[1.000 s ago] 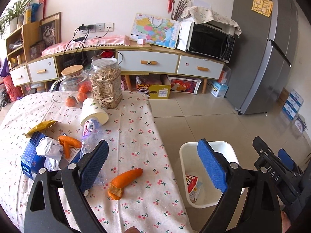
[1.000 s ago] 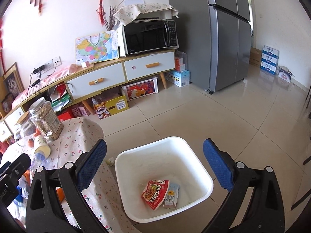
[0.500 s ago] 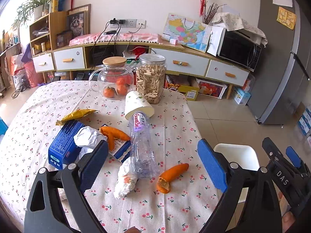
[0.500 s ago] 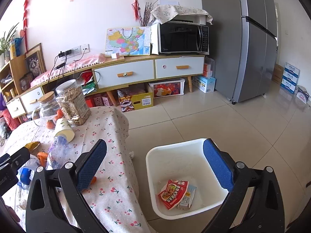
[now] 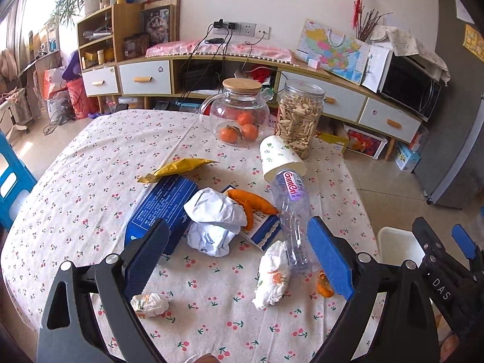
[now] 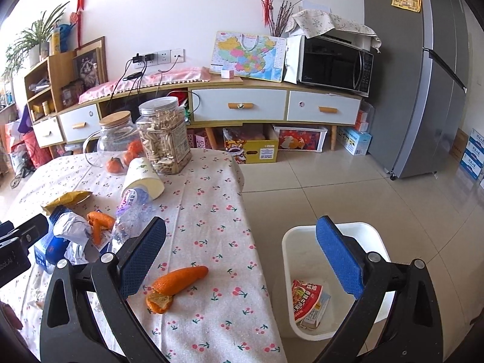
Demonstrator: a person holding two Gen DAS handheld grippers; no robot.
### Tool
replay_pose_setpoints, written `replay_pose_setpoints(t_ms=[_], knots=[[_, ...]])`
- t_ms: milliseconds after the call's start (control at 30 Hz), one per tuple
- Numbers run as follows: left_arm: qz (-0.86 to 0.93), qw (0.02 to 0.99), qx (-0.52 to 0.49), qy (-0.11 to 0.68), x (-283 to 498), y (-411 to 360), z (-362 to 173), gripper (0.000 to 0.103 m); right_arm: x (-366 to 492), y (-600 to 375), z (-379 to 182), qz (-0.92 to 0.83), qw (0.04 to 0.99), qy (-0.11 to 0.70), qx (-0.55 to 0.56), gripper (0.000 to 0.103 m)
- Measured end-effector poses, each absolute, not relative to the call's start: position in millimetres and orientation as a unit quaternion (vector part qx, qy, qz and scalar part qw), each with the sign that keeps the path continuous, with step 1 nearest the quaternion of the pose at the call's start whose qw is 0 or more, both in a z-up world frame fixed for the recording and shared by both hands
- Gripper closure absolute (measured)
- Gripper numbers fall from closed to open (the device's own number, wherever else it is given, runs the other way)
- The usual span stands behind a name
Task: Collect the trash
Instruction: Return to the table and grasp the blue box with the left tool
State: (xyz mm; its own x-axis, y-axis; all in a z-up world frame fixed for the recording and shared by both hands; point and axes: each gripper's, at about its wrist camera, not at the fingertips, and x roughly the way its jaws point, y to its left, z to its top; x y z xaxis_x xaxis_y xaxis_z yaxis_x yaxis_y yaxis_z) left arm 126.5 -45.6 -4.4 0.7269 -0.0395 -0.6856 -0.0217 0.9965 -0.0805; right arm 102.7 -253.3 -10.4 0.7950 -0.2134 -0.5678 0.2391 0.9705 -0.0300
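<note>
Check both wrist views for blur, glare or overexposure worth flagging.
Left wrist: sharp, though the window at upper left is blown out and fisheye bends the cabinet. Right wrist: sharp too, with soft glare on the floor tiles and dark vignetted corners.

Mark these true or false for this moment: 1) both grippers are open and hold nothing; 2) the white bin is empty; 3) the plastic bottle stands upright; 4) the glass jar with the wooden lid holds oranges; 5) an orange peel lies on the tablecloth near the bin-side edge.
1) True: the left gripper and the right gripper are open with nothing between the fingers.
2) False: the white bin holds snack wrappers.
3) False: the plastic bottle lies on its side.
4) True: the glass jar holds oranges.
5) True: the orange peel lies there.
</note>
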Motion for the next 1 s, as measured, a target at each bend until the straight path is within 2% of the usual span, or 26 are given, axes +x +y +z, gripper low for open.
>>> replay_pose_setpoints(t_ms=[467, 667, 1000], knots=[[0.048, 0.909, -0.019, 0.413, 149, 20, -44, 0.013, 121, -182, -23, -0.041, 0.948, 0.315, -0.022, 0.008], [0.011, 0.884, -0.02, 0.467, 173, 40, -65, 0.013, 129, -176, -32, -0.026, 0.94, 0.339, -0.017, 0.007], [-0.037, 0.847, 0.058, 0.527, 216, 42, -90, 0.013, 140, -180, -40, -0.001, 0.931, 0.365, 0.007, 0.007]])
